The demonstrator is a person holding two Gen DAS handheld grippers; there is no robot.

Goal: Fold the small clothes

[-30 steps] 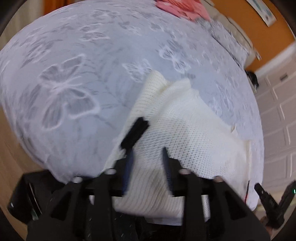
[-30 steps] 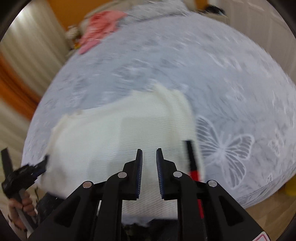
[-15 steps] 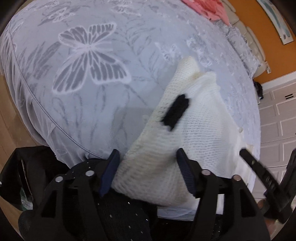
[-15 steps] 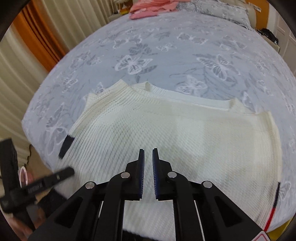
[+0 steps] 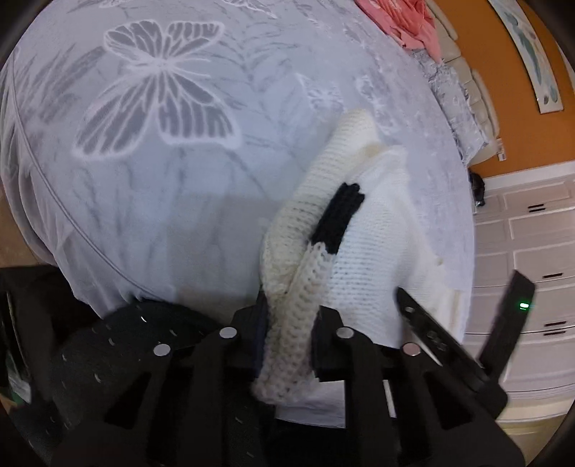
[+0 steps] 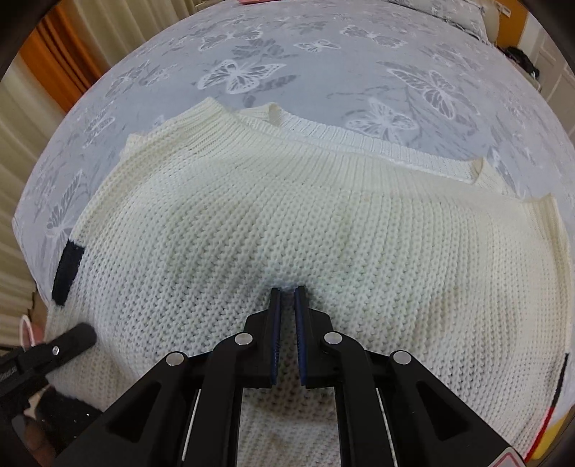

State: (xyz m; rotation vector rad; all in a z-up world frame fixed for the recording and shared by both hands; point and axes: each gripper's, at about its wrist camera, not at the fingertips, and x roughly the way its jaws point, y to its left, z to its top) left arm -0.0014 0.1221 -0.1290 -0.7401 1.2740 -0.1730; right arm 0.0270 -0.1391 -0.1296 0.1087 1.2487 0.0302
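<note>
A cream knitted sweater [image 6: 287,215] with a black patch [image 6: 66,273] on its left edge lies spread on the bed. In the left wrist view the sweater [image 5: 373,244] shows bunched at its edge, with the black patch [image 5: 339,219] just beyond. My left gripper [image 5: 291,305] is shut on the sweater's ribbed edge, which runs between the fingers. My right gripper [image 6: 287,289] is shut, empty, with its tips pressed down on the middle of the sweater. The left gripper also shows in the right wrist view [image 6: 75,336] at the sweater's left edge.
The bed has a grey butterfly-print cover [image 5: 158,107]. Pink clothes [image 5: 413,21] lie at its far end. White drawers [image 5: 532,233] stand beyond the bed. Curtains [image 6: 32,118] hang on the other side. The bed's near edge drops to a wooden floor.
My left gripper has closed on the sweater's edge by the black patch. My right gripper has come down onto the middle of the sweater.
</note>
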